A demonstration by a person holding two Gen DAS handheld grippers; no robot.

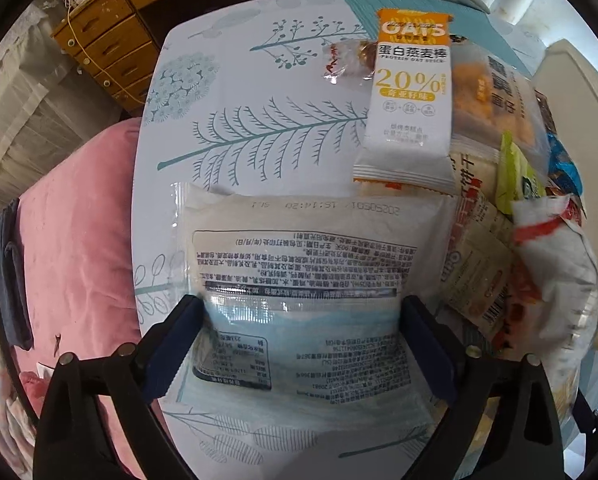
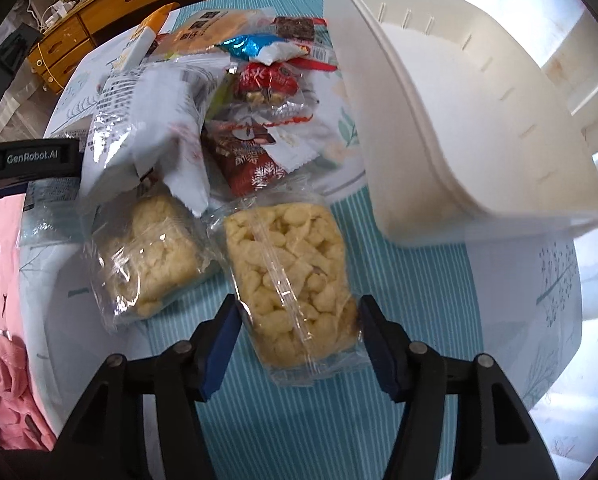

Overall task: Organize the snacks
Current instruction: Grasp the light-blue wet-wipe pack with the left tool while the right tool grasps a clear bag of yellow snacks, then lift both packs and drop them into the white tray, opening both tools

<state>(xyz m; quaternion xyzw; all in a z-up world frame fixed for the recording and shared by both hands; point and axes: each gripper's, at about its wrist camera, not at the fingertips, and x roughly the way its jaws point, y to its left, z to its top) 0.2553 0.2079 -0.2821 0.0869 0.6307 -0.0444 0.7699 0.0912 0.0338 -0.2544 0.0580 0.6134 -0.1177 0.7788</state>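
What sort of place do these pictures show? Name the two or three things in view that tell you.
Probably a room in a home, perhaps a bedroom: a wooden chest of drawers stands behind a small table with a leaf-print cover, and pink bedding lies beside it. Loose snack packets are piled on the table.

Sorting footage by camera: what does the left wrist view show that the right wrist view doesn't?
Left wrist only: a pale packet, printed back up, between the open left gripper; the oat bar's front.
Right wrist only: the white bin and a clear puffed-snack packet between the right gripper.
Both: the snack pile on the leaf-print tablecloth.
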